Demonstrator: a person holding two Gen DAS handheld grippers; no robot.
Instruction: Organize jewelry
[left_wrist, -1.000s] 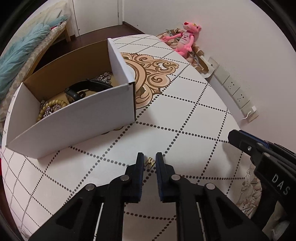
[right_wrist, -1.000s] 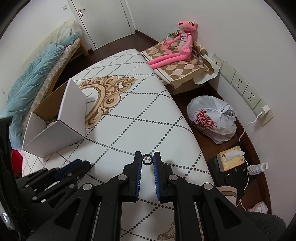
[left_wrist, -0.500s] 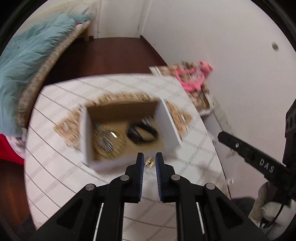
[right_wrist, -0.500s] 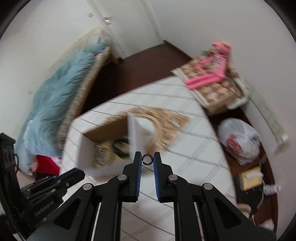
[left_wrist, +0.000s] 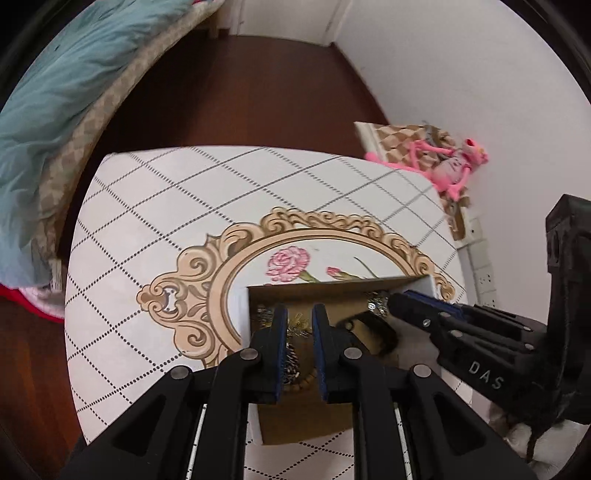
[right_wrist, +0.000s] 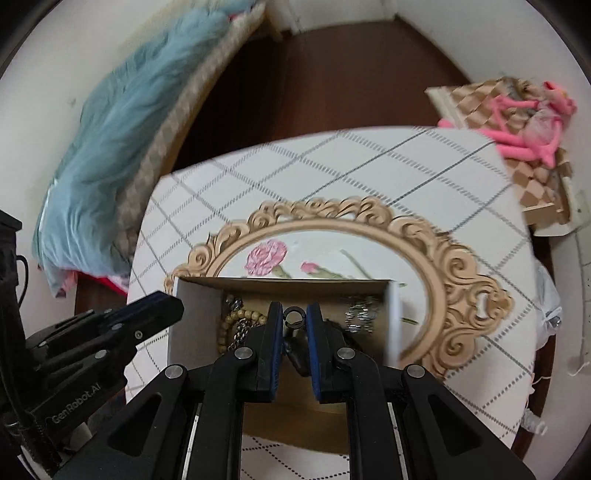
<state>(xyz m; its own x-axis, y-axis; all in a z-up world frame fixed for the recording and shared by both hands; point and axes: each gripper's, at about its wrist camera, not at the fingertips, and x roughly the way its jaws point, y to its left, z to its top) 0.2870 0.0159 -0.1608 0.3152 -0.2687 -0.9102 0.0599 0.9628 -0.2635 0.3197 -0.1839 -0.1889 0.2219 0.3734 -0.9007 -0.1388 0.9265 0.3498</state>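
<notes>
Narrow jaws on both tools, each hanging over the open cardboard box (right_wrist: 192, 314) that is sitting on the patterned table (left_wrist: 147, 221). Right gripper (right_wrist: 294, 314) is pinching a small dark ring (right_wrist: 294, 318) upright between its blue pads, the loop standing just above the fingertips; the ring is hanging over the middle of the box, not yet among the pieces below. Left gripper (left_wrist: 299, 314) is pointing steeply down into the same box, its jaws having just been opening a little. A small gold piece (left_wrist: 298, 322) is showing in the slot between its tips, but it is blurring into the clutter beneath, so I cannot tell whether the pads are pressing on it. Inside the box a string of wooden beads (right_wrist: 240, 317) is lying towards the left wall in the right wrist view, a silvery sparkling piece (right_wrist: 360, 314) is lying towards the right wall, and a black band (left_wrist: 373, 328) is curling near the middle. Box is covering part of the table's gilded floral medallion (right_wrist: 443, 258). Off the table, a pink plush toy (left_wrist: 450, 170) is sprawling on a checked cushion by the wall, and a blue blanket (left_wrist: 55, 92) is draping over the bed.
</notes>
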